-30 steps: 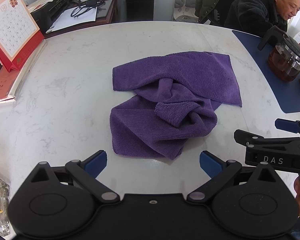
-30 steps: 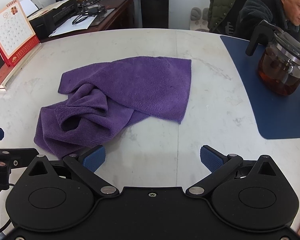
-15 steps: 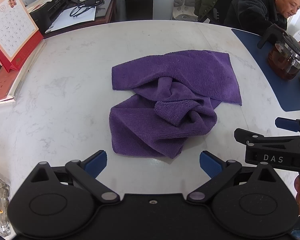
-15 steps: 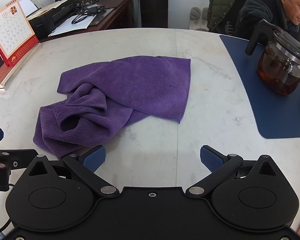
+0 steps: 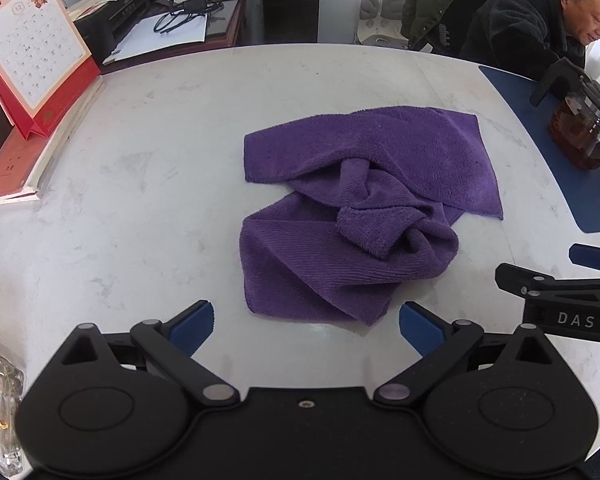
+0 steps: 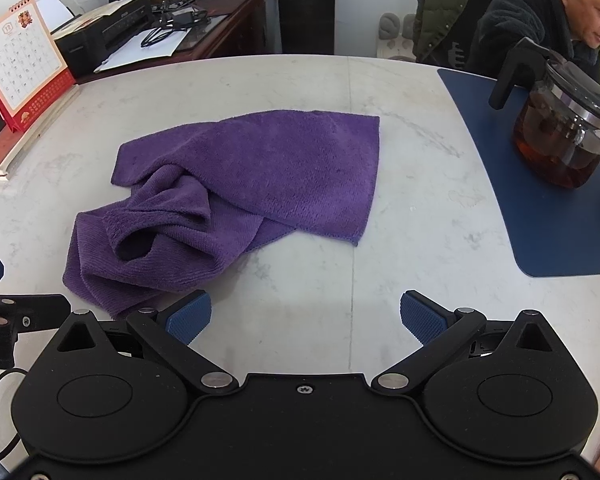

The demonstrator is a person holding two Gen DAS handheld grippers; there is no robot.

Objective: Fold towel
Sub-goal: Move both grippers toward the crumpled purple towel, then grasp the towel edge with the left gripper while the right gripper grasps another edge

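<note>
Both the left claw and right claw gape wide, empty, near the crumpled towel; the teapot holds dark tea.

Right wrist view. Purple towel crumpled at centre-left on white marble table. Right gripper at bottom, blue pads spread wide, empty. Glass teapot on blue mat, right. Desk calendar upper left.
</note>
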